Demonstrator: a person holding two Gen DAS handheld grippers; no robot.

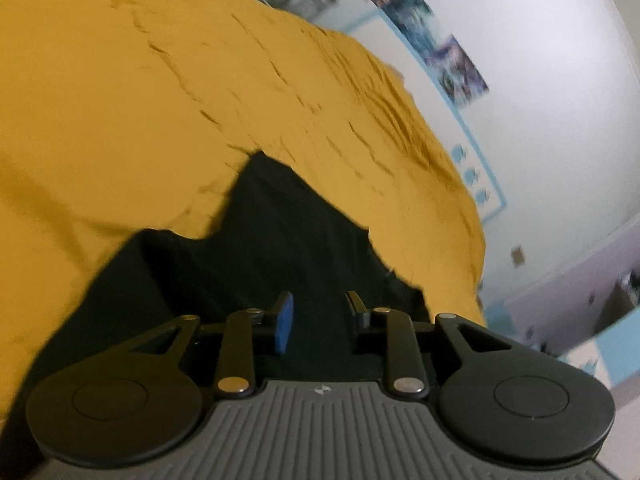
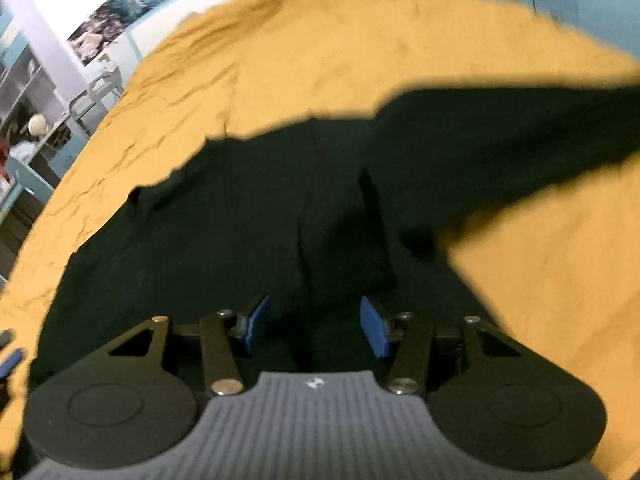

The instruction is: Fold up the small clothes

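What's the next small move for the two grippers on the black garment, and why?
Probably lower both and close on an edge. The left gripper and right gripper are both open, right over the black garment spread on the yellow sheet, with no cloth visibly pinched.

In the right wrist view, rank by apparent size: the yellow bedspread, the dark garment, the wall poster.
1. yellow bedspread, about level with
2. dark garment, which lies nearer the camera, so that order is unsure
3. wall poster, smallest, but farthest away
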